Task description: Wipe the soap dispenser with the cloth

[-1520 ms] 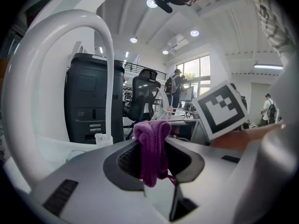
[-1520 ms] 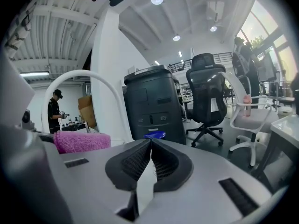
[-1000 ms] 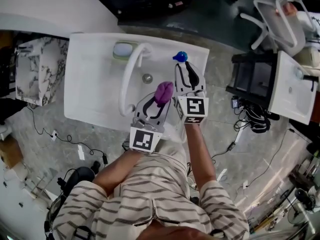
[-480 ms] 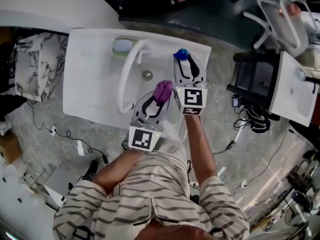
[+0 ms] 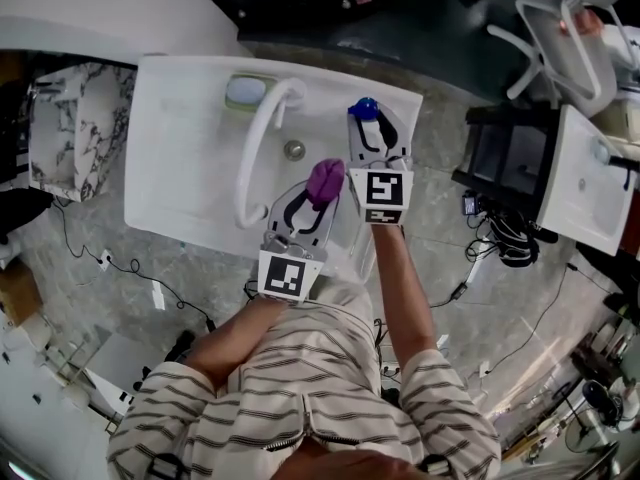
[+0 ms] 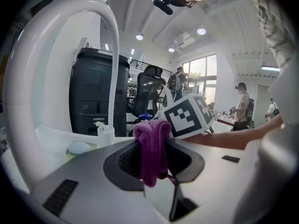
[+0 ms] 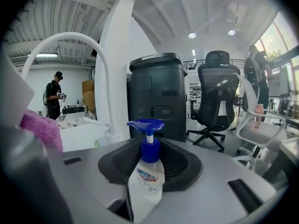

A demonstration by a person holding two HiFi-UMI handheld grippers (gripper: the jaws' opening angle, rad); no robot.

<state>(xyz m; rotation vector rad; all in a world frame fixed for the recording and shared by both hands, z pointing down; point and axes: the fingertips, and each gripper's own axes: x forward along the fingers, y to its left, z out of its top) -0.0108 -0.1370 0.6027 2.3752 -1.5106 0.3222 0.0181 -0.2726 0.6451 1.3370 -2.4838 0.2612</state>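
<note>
Starting nearest: one person in a striped shirt [image 5: 300, 388], both arms reaching out over the sink [image 5: 180, 168].

Grippers, two. The left gripper [image 5: 321, 194] sits over the near part of the basin, its fingers clamped on the cloth [image 5: 326, 179]. It is in the same spot as a second ago.

Cloth, one: purple, bunched, hanging from the left fingertips, just beside the right gripper and not touching the bottle.

The right gripper [image 5: 366, 121] reaches further out than before. A second ago its tips stopped short of the blue pump; now they flank it. Its jaws opened wider and have just been closing a little. The soap dispenser [image 7: 145, 171] stands between them, and the pads seem to rest against its sides.

Soap dispenser, one: white bottle with a blue pump head, upright at the far right of the sink.

Sink, one, white. Faucet [image 5: 255, 148], one, a tall white arch left of both grippers. Bar of soap [image 5: 246, 92], one, at the back rim.

Beyond the sink: one black cabinet [image 7: 159, 97] and one dark office chair [image 7: 216, 101].
</note>
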